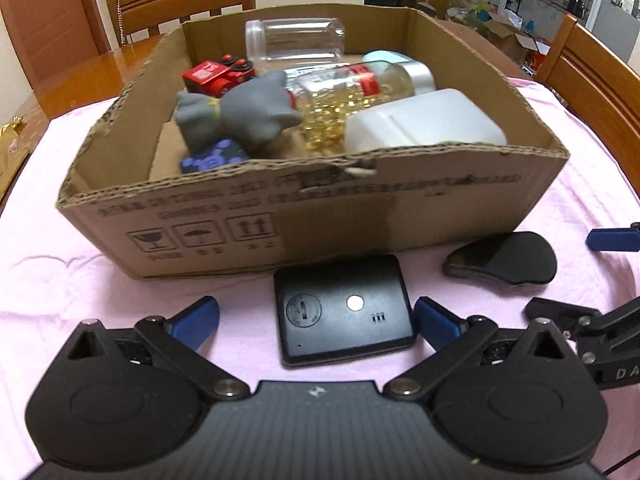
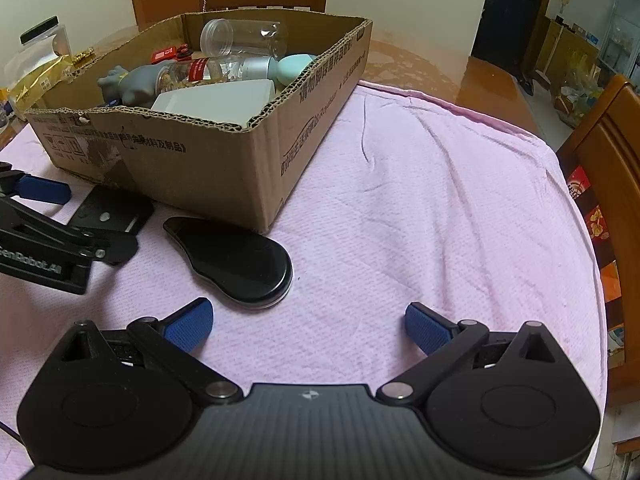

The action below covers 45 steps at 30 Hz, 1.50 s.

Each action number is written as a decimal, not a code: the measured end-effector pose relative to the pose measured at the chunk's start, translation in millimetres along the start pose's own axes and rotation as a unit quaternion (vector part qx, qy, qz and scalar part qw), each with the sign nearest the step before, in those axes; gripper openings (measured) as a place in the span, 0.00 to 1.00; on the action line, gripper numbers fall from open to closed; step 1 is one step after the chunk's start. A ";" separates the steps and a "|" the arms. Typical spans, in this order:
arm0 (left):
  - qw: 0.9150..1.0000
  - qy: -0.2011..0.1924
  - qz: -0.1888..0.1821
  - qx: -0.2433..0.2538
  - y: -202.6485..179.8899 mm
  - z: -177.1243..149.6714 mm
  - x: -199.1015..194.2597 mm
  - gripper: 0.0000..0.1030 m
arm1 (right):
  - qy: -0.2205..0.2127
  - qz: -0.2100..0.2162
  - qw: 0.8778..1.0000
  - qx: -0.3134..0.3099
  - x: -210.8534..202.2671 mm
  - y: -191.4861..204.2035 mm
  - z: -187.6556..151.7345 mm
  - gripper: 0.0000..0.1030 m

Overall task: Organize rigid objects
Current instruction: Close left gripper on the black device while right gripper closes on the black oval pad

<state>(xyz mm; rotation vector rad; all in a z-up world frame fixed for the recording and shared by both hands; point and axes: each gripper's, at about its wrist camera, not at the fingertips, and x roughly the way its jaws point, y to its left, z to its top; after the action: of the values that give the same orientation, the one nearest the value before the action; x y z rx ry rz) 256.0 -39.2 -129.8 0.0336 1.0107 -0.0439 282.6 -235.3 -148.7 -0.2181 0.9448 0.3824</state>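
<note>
Black device (image 1: 345,310) before toy-filled cardboard box (image 1: 400,216)

Wooden chairs (image 1: 180,0) ring a table under pink cloth (image 2: 420,200) (cluttered room beyond).

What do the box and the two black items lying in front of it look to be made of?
Box: corrugated cardboard, matte brown, fluting visible along the cut rim. Rectangular black device: likely moulded plastic, satin sheen. Rounded black object: glossy top reflecting light, probably plastic; uncertain.

One cardboard box (image 1: 320,216), two black devices (image 1: 344,308) outside
</note>
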 end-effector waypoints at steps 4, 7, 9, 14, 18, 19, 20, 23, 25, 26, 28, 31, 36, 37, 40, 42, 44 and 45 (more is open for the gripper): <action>1.000 0.003 0.000 -0.001 -1.3 -0.8 -4.4 0.95 | 0.001 -0.006 1.000 0.007 -0.2 2.2 0.6 1.00; 1.000 -0.003 -0.006 0.006 -7.1 1.1 -7.0 0.83 | 0.003 -0.012 1.000 0.017 0.1 4.3 1.3 1.00; 1.000 -0.009 -0.010 0.010 -7.5 1.7 -9.6 0.74 | 0.002 -0.017 1.000 0.024 0.2 6.0 1.2 1.00; 1.000 -0.010 -0.012 0.015 4.7 1.1 -11.0 0.71 | 0.016 -0.032 0.998 0.047 0.5 11.7 4.0 1.00; 1.000 -0.006 -0.002 0.006 27.7 -4.7 -15.3 0.71 | 0.027 -0.030 0.998 0.049 -0.3 25.2 6.3 1.00; 1.000 -0.005 0.001 0.004 33.6 -6.2 -16.3 0.71 | 0.026 -0.025 0.998 0.048 -0.6 30.3 6.5 1.00; 1.000 -0.005 0.003 0.003 38.7 -7.7 -17.2 0.71 | 0.023 -0.018 0.998 0.047 -0.8 36.0 6.7 1.00; 1.000 -0.003 0.006 -0.002 53.4 -11.0 -19.6 0.71 | 0.017 -0.019 0.999 0.036 2.3 53.6 8.8 1.00; 1.000 -0.003 0.006 -0.003 59.3 -12.2 -20.1 0.71 | 0.011 -0.019 0.999 0.036 4.6 62.1 11.3 1.00; 1.000 -0.003 0.004 -0.003 61.6 -12.2 -20.1 0.71 | 0.008 -0.017 0.999 0.036 5.5 65.7 12.8 1.00; 1.000 -0.003 0.001 -0.002 64.7 -12.3 -19.7 0.71 | 0.003 -0.016 0.999 0.036 8.1 70.8 16.6 1.00; 1.000 -0.006 -0.003 0.002 65.7 -13.5 -19.8 0.71 | -0.003 -0.020 0.999 0.034 11.8 74.2 20.3 1.00; 1.000 -0.007 -0.008 0.011 67.0 -12.5 -18.3 0.72 | -0.007 -0.023 0.999 0.035 15.2 74.4 26.9 0.99; 1.000 -0.006 -0.008 0.012 67.5 -11.5 -17.4 0.73 | -0.007 -0.023 0.999 0.036 14.7 73.4 27.0 0.98; 1.000 -0.004 -0.007 0.015 67.1 -10.6 -17.3 0.74 | -0.007 -0.027 0.999 0.046 14.3 71.7 29.5 0.93; 1.000 -0.003 -0.009 0.017 67.9 -9.3 -16.2 0.74 | -0.007 -0.032 0.998 0.052 14.5 72.1 30.9 0.91; 1.000 -0.001 -0.010 0.017 68.3 -7.4 -15.0 0.74 | -0.003 -0.039 0.997 0.059 15.2 73.4 33.6 0.90; 1.000 0.000 -0.012 0.017 68.4 -6.9 -14.9 0.71 | 0.000 -0.040 0.997 0.061 15.2 74.3 34.4 0.90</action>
<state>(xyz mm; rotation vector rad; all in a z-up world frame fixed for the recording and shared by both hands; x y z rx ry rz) 245.8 29.7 -120.4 0.0520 1.0097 -0.0817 285.8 -152.3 -142.8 -0.1439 0.9521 0.2491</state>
